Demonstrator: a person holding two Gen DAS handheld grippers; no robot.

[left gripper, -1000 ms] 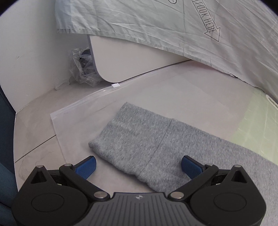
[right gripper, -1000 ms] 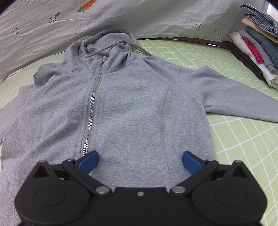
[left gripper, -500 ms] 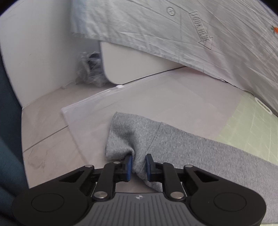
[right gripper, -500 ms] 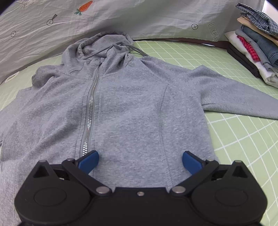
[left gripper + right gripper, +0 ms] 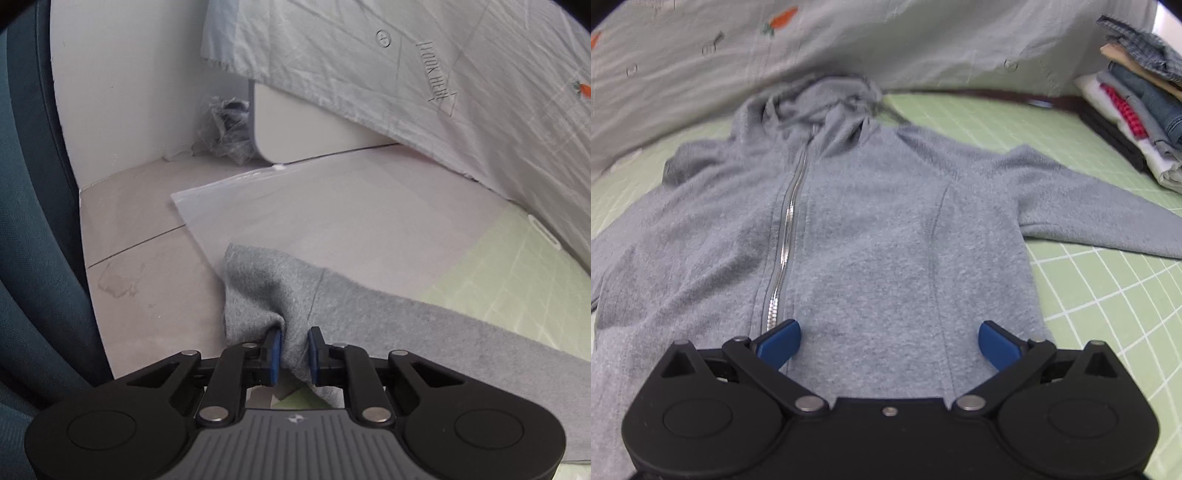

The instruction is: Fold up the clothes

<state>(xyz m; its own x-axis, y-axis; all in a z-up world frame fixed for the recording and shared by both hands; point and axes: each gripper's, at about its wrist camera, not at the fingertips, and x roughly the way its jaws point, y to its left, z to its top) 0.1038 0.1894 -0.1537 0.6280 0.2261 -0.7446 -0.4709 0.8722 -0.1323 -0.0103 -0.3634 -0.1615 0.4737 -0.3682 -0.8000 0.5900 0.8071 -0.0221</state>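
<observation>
A grey zip-up hoodie [image 5: 886, 229] lies front-up on a green grid mat [image 5: 1108, 288], hood toward the back. In the left wrist view its sleeve [image 5: 369, 314] runs off the mat, and the cuff end is bunched and lifted off the surface. My left gripper [image 5: 294, 354] is shut on that cuff, grey cloth pinched between the blue pads. My right gripper [image 5: 888, 343] hovers open over the hoodie's lower front, just right of the zipper [image 5: 785, 236], with nothing between its fingers.
A clear plastic sheet [image 5: 332, 214] lies under the cuff on a pale floor. A pale printed sheet [image 5: 849, 44] hangs behind. A stack of folded clothes [image 5: 1137, 107] stands at the right. A crumpled plastic bag [image 5: 227, 129] sits in the far corner, dark teal fabric [image 5: 29, 258] at left.
My left gripper went from open around the sleeve's cuff to shut on it, then lifted and drew it along, bunching the cloth. The right gripper stayed open over the hoodie.
</observation>
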